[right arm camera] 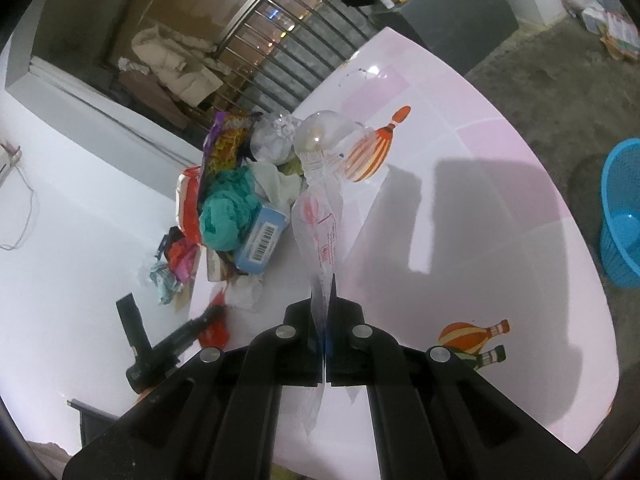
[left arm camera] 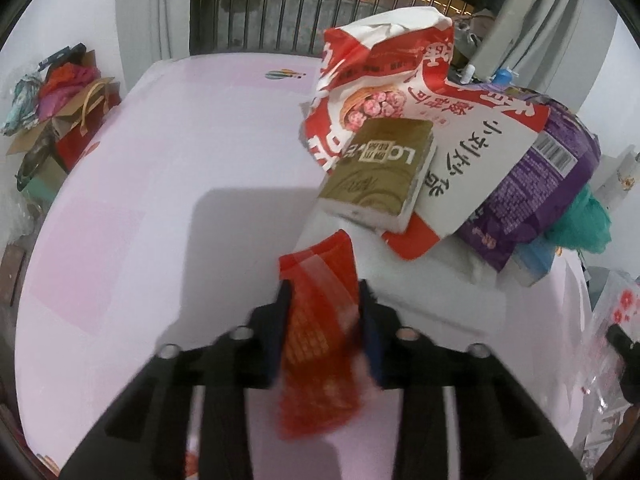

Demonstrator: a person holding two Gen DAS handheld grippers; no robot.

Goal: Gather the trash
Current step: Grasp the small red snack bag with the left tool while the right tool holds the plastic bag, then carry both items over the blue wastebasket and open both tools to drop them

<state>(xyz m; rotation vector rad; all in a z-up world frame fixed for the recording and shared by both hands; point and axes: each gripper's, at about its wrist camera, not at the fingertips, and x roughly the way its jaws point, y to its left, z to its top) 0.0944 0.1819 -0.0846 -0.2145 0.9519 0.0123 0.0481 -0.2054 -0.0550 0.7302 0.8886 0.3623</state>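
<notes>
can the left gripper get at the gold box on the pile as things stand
Probably not yet. The path looks free: the gold box lies on top of the pile, just ahead of the left gripper. But a red wrapper sits between its fingers, so it would likely need to drop that first.

Premises: a lived-in household room, not commercial or industrial. Evidence follows. A pink-and-white table (right arm camera: 460, 216) printed with hot-air balloon motifs (right arm camera: 366, 152) carries domestic refuse: a red-and-white food bag (left arm camera: 384, 76), a gold carton (left arm camera: 380, 172), a purple snack packet (left arm camera: 552, 184). A metal-barred window (left arm camera: 304, 12) shows city lights at night. Paper shopping bags (left arm camera: 86, 120) stuffed with cloth stand against the wall. A padded jacket (right arm camera: 176, 64) lies heaped by the window, and a blue plastic basket (right arm camera: 622, 216) stands on bare concrete floor (right arm camera: 560, 92).
</notes>
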